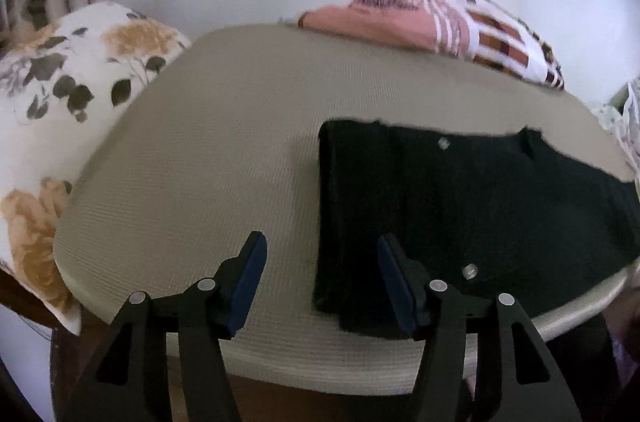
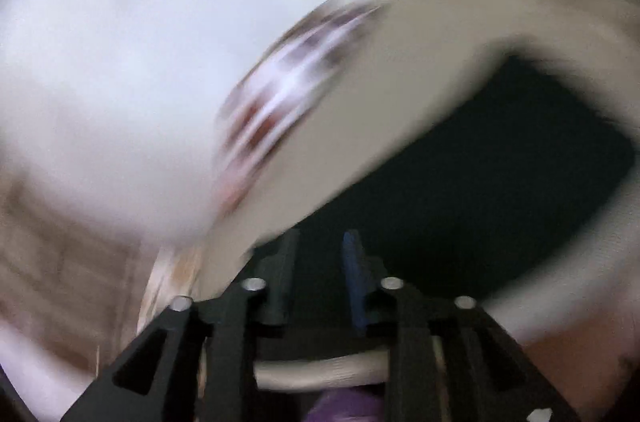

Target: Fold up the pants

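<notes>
Black pants (image 1: 460, 206), folded to a flat rectangle, lie on the right half of the beige bench (image 1: 208, 150), near its front edge. Left claw (image 1: 320, 282) hangs over that front edge, jaws wide apart, nothing between; the right finger sits above the pants' left front corner. Bench left of the pants is bare to the rim; floral pillow (image 1: 68, 94) beyond, striped cloth (image 1: 440, 22) at back.

Right-wrist view is badly blurred: right claw (image 2: 320, 278) over the dark pants (image 2: 480, 182), fingers apart w/ a narrower gap, gripping nothing.
</notes>
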`<state>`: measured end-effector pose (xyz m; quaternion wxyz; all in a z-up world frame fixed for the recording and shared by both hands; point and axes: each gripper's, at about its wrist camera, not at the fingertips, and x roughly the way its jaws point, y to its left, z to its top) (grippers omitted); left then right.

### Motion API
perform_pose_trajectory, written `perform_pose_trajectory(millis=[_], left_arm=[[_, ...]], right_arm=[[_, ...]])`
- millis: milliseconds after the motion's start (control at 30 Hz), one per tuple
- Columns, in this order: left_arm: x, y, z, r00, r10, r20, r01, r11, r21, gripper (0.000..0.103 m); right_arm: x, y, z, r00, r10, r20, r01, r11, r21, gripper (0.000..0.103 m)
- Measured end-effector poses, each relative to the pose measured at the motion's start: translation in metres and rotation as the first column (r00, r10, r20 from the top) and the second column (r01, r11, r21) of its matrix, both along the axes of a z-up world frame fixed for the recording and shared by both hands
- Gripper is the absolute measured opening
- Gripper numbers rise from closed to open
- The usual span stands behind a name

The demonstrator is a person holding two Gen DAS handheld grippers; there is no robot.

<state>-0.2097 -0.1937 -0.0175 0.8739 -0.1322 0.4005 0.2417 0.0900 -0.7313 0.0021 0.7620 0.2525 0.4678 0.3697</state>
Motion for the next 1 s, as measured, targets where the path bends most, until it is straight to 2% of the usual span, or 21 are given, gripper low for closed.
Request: perform_pose_trajectory(millis=[67, 100, 133, 233, 367, 433, 567, 633, 700, 767, 800, 867, 1000], left_arm=[[0.002, -0.008, 0.004, 1.0, -0.014, 0.019, 0.014, 1.0, -0.008, 0.069], [0.003, -0.012, 0.006, 0.999, -0.025, 0.025, 0.025, 1.0, -0.006, 0.07], [0.004, -0.017, 0.008, 0.999, -0.038, 0.024, 0.038, 0.999, 0.0, 0.07], [0.01, -0.027, 0.01, 0.997, -0.074, 0.011, 0.074, 0.997, 0.013, 0.071], [0.02, -0.034, 0.006, 0.996, -0.091, -0.023, 0.091, 0.996, 0.018, 0.072], [0.021, -0.034, 0.003, 0.996, -0.087, -0.027, 0.087, 0.996, 0.015, 0.072], [0.023, -0.028, -0.001, 0.998, -0.064, -0.029, 0.064, 0.998, -0.017, 0.072], [0.024, -0.024, -0.004, 0.998, -0.054, -0.031, 0.053, 0.998, -0.036, 0.072], [0.023, -0.022, -0.007, 0.998, -0.045, -0.038, 0.044, 0.998, -0.04, 0.072], [0.022, -0.021, -0.01, 0.998, -0.039, -0.046, 0.037, 0.998, -0.044, 0.072], [0.022, -0.02, -0.011, 0.998, -0.036, -0.049, 0.033, 0.998, -0.048, 0.072], [0.023, -0.017, -0.014, 0.998, -0.028, -0.054, 0.025, 0.998, -0.062, 0.072], [0.024, -0.012, -0.019, 0.998, -0.006, -0.057, 0.002, 0.997, -0.08, 0.072]], right_arm=[[0.002, 0.072, 0.007, 0.979, 0.184, 0.084, -0.176, 0.98, -0.091, 0.049], [0.004, 0.108, 0.009, 0.953, 0.277, 0.121, -0.259, 0.956, -0.139, 0.049], [0.005, 0.149, 0.008, 0.912, 0.383, 0.147, -0.357, 0.917, -0.175, 0.049], [0.015, 0.23, -0.001, 0.821, 0.546, 0.165, -0.503, 0.829, -0.243, 0.049], [0.027, 0.296, -0.029, 0.749, 0.645, 0.152, -0.556, 0.736, -0.385, 0.048], [0.034, 0.316, -0.044, 0.723, 0.68, 0.125, -0.583, 0.696, -0.419, 0.048], [0.04, 0.336, -0.072, 0.699, 0.712, 0.063, -0.613, 0.643, -0.459, 0.047], [0.044, 0.339, -0.085, 0.689, 0.724, 0.035, -0.626, 0.62, -0.473, 0.043], [0.047, 0.342, -0.09, 0.683, 0.73, 0.028, -0.633, 0.611, -0.475, 0.034], [0.048, 0.347, -0.09, 0.661, 0.749, 0.03, -0.653, 0.595, -0.468, 0.019], [0.047, 0.349, -0.089, 0.651, 0.758, 0.041, -0.656, 0.589, -0.472, 0.016], [0.043, 0.353, -0.086, 0.645, 0.763, 0.054, -0.65, 0.584, -0.486, 0.011], [0.036, 0.36, -0.084, 0.666, 0.739, 0.107, -0.591, 0.609, -0.529, 0.007]])
